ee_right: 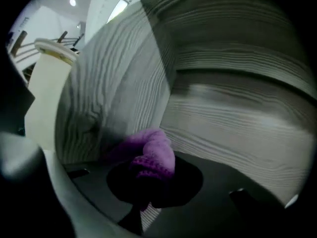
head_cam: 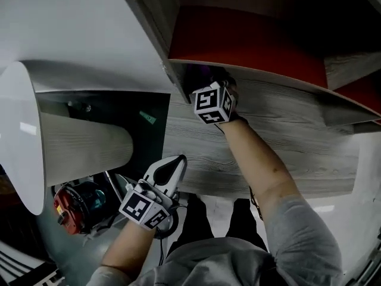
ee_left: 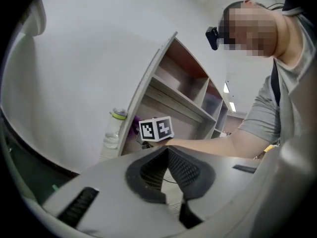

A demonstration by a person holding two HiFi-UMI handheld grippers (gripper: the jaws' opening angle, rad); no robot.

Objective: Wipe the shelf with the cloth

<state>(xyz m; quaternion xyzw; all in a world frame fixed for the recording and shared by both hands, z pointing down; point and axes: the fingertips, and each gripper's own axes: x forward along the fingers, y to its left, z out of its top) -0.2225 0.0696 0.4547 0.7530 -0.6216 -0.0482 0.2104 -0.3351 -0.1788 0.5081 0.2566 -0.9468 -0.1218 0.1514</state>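
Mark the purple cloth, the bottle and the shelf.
purple cloth [ee_right: 156, 155]: right gripper view, bunched fold between the jaws.
bottle [ee_left: 112, 134]: left gripper view, clear body under the cap.
shelf [head_cam: 309, 142]: head view, bare wood-grain board.

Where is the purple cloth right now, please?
In the right gripper view, the purple cloth is clamped in the right gripper, inside the grey wooden shelf, by its left wall.

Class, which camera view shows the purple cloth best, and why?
The right gripper view: the cloth fills the foreground, clamped in the right claw. The head view gives only a faint purple hint in shadow; the left gripper view, a small distant purple scrap.
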